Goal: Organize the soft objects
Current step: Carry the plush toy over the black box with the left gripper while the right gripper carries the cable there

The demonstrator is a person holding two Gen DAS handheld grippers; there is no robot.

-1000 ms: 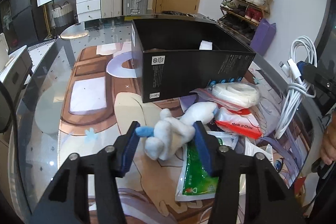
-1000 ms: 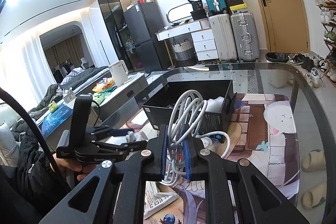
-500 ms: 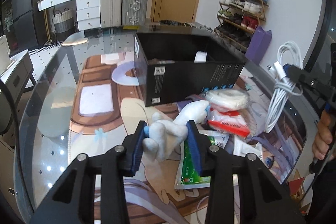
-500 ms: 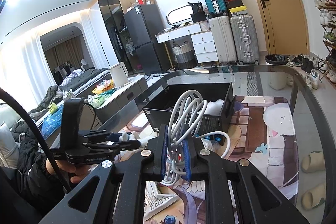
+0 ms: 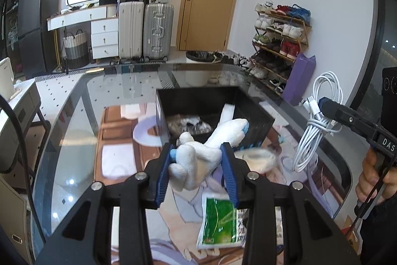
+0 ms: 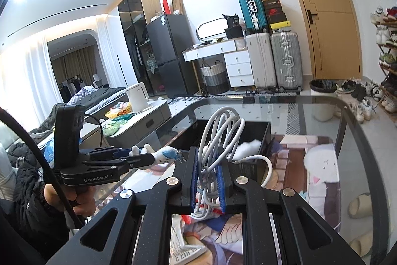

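Plush [image 5: 198, 160], soft and light, hangs above the tabletop [image 5: 74, 140] just short of the box [image 5: 258, 116], squeezed at its body between the left gripper [image 5: 197, 174] fingers, limbs flopping free; a mid-body hold suits it. Cable [image 6: 218, 140], a limp coil, is pinched tight in the right gripper [image 6: 207, 186] fingers, loops standing above, one strand trailing.
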